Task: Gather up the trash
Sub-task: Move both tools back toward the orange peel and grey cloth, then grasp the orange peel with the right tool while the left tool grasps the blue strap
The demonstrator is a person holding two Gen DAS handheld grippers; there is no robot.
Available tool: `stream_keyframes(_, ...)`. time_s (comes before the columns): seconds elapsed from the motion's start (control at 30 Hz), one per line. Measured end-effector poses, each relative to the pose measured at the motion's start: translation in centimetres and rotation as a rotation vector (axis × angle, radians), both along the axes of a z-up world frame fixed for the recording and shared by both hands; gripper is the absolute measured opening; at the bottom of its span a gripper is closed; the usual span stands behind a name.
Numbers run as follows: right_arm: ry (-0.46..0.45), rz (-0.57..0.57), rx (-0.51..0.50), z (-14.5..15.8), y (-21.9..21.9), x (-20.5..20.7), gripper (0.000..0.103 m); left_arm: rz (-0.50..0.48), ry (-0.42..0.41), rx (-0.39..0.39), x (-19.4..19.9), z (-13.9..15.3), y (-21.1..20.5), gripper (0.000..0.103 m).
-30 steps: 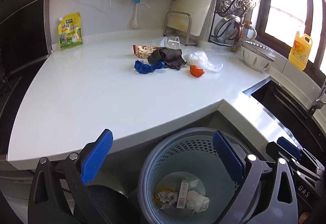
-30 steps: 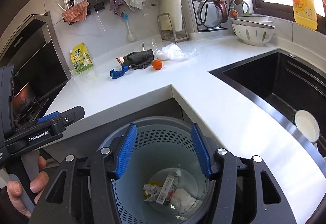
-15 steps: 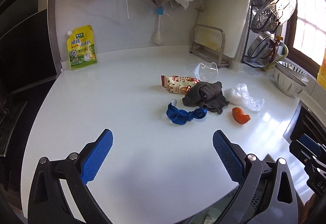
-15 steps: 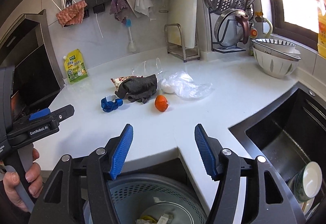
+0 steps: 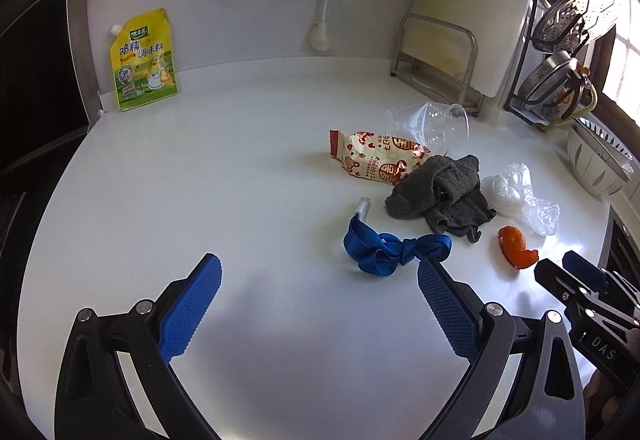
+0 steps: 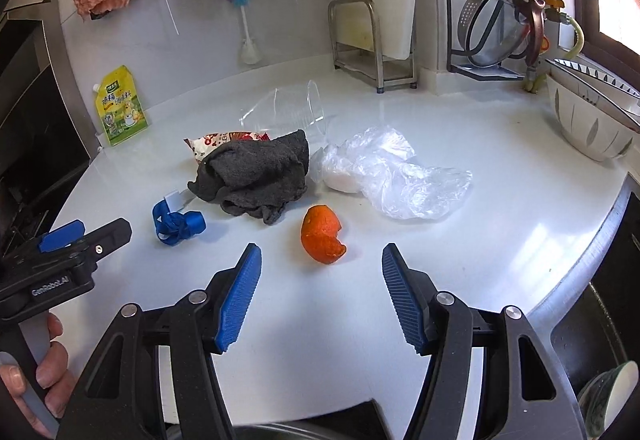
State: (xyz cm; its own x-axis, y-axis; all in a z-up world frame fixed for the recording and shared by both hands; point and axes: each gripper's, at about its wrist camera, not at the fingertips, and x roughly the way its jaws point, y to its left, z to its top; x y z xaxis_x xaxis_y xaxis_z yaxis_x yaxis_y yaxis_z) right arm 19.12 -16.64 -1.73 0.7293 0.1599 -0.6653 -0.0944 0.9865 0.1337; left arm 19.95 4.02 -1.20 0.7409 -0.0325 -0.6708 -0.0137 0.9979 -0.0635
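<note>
My right tongs (image 6: pixel 322 296) are nearest to me. They point down at the white tabletop (image 6: pixel 500 232) and their blue pads stand apart with nothing between them. I hold them wide so a piece of trash can fit in. My left tongs (image 5: pixel 320 304) are wide apart too, and empty. Both hang over the near part of the tabletop, so I think I am just getting ready to pick something up.

Just past my right tongs lies the orange peel (image 6: pixel 322 236). It sits alone, not touching anything, so it looks easy to pinch first.

Just past the right pad of my left tongs lies the blue ribbon (image 5: pixel 394 246), all knotted up. A little white clip (image 5: pixel 363 207) sits at its far end. The ribbon is soft and flat, so I would have to pinch it low.

A bit farther is the grey cloth (image 5: pixel 440 193), bunched in a heap. It lies on top of one end of the red snack wrapper (image 5: pixel 372 157), so the wrapper may be hard to get until the cloth is moved. To the right of the cloth is a crumpled clear plastic bag (image 6: pixel 396 175), right beside it.

Behind these, a clear plastic cup (image 5: pixel 430 127) lies on its side. It could roll if bumped.

Far back on the left, a yellow pouch (image 5: pixel 143 59) leans on the wall. It stands neatly there, so I do not think it is trash.
</note>
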Motion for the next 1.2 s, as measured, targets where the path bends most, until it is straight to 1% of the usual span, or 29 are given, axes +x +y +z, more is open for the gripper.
stream_keyframes(0.1, 0.026, -0.002, -0.004, -0.5, 0.3, 1.1, 0.060, -0.002, 0.015, 0.026, 0.7, -0.1, -0.3, 0.097)
stream_keyframes(0.23, 0.043, -0.002, -0.018, -0.9, 0.7, 2.2, 0.060, -0.010, 0.045, 0.030, 1.5, -0.3, -0.3, 0.097)
stream_keyframes(0.37, 0.062, -0.014, -0.020, -1.2, 0.6, 3.0, 0.060, -0.024, 0.088, 0.017, 2.7, -0.8, -0.4, 0.097)
stream_keyframes(0.57, 0.057, -0.015, -0.019, -1.2, 0.4, 3.1, 0.060, -0.020, 0.109, 0.027, 3.7, -1.2, -0.6, 0.097)
stream_keyframes(0.67, 0.058, -0.013, -0.013, -1.2, 0.3, 3.2, 0.060, -0.022, 0.134, 0.023, 4.5, -1.5, -0.8, 0.097)
stream_keyframes(0.77, 0.058, -0.006, -0.020, -1.2, 0.5, 3.3, 0.058, -0.023, 0.157, 0.009, 5.3, -1.9, -0.9, 0.097)
stream_keyframes(0.93, 0.060, -0.001, -0.016, -1.3, 0.6, 3.5, 0.057, -0.012, 0.178, 0.041, 6.0, -2.3, -1.2, 0.097)
stream_keyframes(1.03, 0.065, 0.002, -0.017, -1.4, 0.8, 3.7, 0.056, -0.006, 0.188, 0.042, 6.3, -2.4, -1.1, 0.097)
stream_keyframes(1.2, 0.079, 0.015, -0.024, -1.7, 1.0, 3.9, 0.050, 0.001, 0.203, 0.048, 7.0, -2.6, -1.0, 0.096)
